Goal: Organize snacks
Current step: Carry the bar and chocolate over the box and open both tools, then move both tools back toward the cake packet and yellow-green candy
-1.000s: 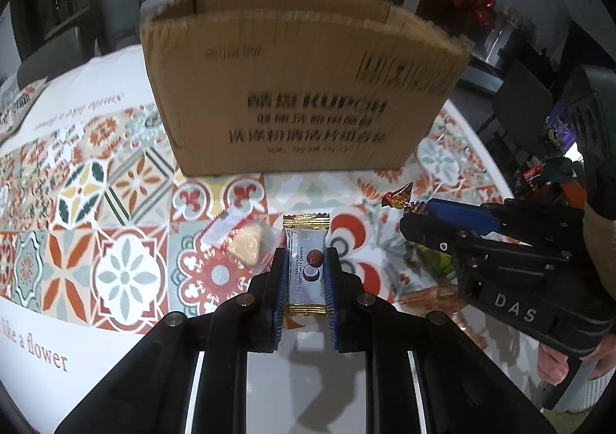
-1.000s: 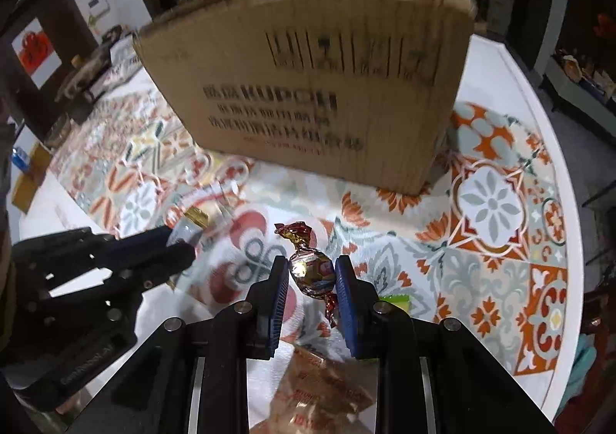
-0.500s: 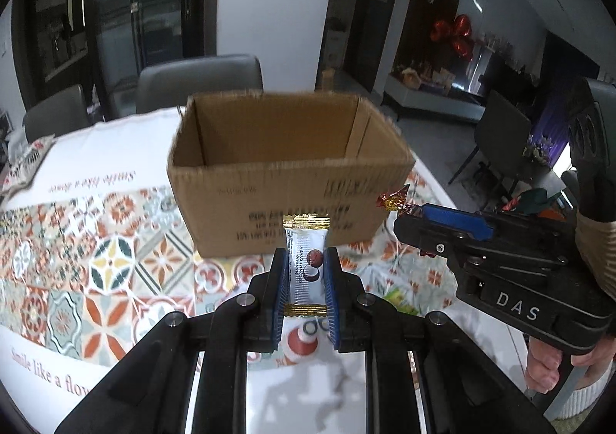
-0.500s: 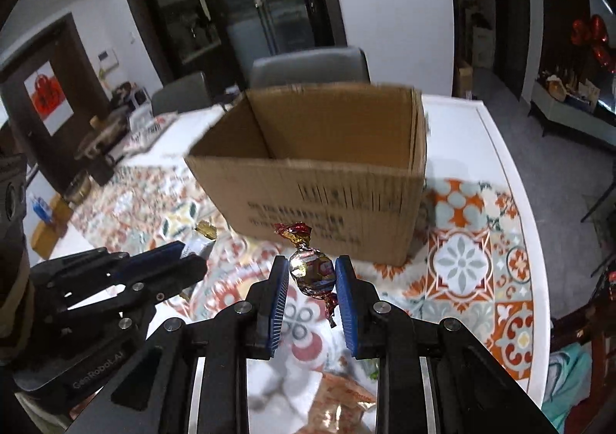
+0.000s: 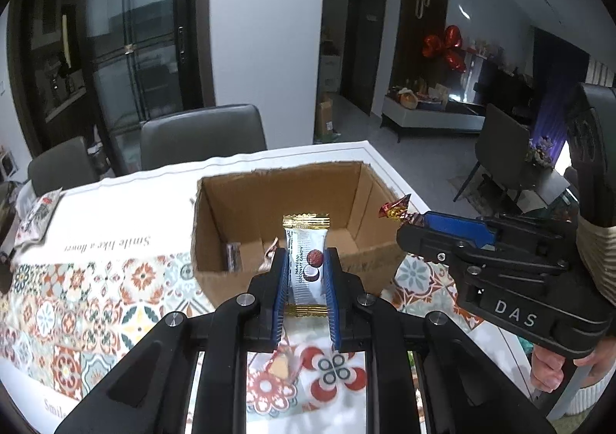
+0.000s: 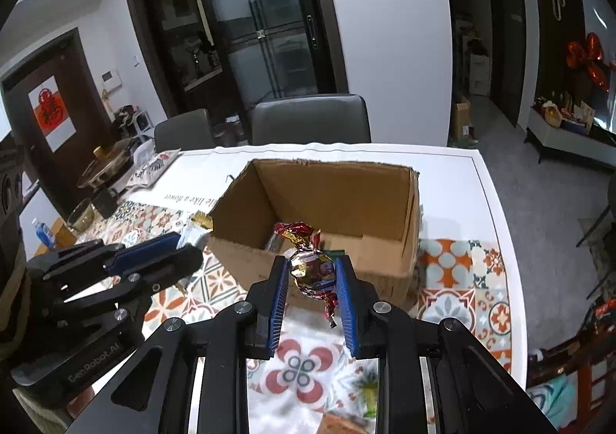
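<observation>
An open cardboard box (image 5: 223, 241) (image 6: 389, 203) stands on the patterned tablecloth with a few snacks (image 5: 233, 255) on its bottom. My left gripper (image 5: 306, 260) is shut on a white snack bar with gold ends (image 5: 306, 241), held above the box's near wall. My right gripper (image 6: 312, 272) is shut on a foil-wrapped candy (image 6: 312, 270), held high in front of the box's near wall. Each gripper shows in the other's view: the right (image 5: 408, 220), the left (image 6: 192, 237).
More snacks lie on the cloth below the grippers: a clear-wrapped yellow piece (image 5: 279, 366), a green wrapper (image 6: 365, 391) and an orange packet (image 6: 342, 424). Grey chairs (image 5: 202, 135) stand behind the table. Dishes and a packet (image 6: 154, 164) sit at the far left.
Both grippers have risen with their snacks from table level to above the box's near rim, so the box interior now shows.
</observation>
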A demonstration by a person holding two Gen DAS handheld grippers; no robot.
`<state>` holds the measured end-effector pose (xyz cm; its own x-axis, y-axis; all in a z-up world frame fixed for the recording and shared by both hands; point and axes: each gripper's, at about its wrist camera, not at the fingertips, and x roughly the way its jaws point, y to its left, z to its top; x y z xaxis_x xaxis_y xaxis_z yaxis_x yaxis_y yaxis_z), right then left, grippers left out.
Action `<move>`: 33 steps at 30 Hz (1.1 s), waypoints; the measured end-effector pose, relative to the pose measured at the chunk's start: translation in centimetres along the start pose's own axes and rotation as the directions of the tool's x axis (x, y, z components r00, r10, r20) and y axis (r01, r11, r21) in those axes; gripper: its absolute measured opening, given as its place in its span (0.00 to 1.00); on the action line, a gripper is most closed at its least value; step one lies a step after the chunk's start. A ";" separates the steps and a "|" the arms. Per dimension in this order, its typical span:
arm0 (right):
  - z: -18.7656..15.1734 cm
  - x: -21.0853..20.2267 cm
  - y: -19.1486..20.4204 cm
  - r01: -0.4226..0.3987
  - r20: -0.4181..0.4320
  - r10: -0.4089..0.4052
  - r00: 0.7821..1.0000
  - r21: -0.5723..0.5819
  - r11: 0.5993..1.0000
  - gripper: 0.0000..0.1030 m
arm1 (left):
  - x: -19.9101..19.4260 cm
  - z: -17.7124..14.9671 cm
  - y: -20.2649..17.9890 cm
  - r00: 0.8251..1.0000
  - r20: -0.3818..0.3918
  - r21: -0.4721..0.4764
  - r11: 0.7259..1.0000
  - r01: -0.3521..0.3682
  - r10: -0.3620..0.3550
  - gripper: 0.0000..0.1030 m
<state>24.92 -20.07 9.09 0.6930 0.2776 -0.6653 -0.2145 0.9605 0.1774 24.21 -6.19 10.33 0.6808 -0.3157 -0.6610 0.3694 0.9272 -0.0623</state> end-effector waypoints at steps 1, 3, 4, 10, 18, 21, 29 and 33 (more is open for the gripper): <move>0.4 0.2 -0.2 0.001 -0.003 -0.001 1.000 0.001 1.000 0.26 | 0.3 0.4 0.1 1.000 0.003 0.005 1.000 0.002 -0.002 0.18; 1.0 0.7 -0.3 0.010 -0.004 -0.010 1.000 0.002 1.000 0.26 | 0.7 0.9 0.3 1.000 0.010 0.017 1.000 -0.003 0.003 0.19; 1.3 1.0 -0.4 0.016 -0.006 -0.016 1.000 -0.002 1.000 0.26 | 1.0 1.2 0.4 1.000 0.012 0.018 1.000 -0.005 0.005 0.18; 3.0 2.8 -0.9 0.031 -0.029 -0.031 0.999 -0.006 1.000 0.26 | 3.1 2.8 1.2 1.000 -0.009 0.021 1.000 -0.007 0.007 0.18; 4.8 4.8 -1.8 0.048 -0.045 -0.047 0.998 0.016 0.999 0.29 | 4.9 4.3 1.8 0.996 -0.015 0.012 0.996 -0.085 0.085 0.50; 4.7 4.6 -1.8 0.073 -0.040 -0.073 0.997 0.016 0.997 0.42 | 4.3 3.7 1.9 0.996 -0.016 0.013 0.996 -0.090 0.090 0.51; 2.4 2.8 -0.6 0.108 -0.035 -0.108 0.994 0.005 0.994 0.50 | 2.8 0.7 2.1 0.998 -0.048 -0.025 0.998 -0.053 0.051 0.52; 0.9 1.9 -0.2 0.139 -0.029 -0.139 0.990 0.013 0.990 0.56 | 1.8 -0.8 2.4 0.997 -0.042 -0.048 0.996 -0.070 0.068 0.55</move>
<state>26.93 -19.74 8.45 0.6962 0.1413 -0.7039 -0.1070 0.9899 0.0928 25.80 -4.41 8.41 0.6769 -0.2429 -0.6948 0.2898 0.9557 -0.0519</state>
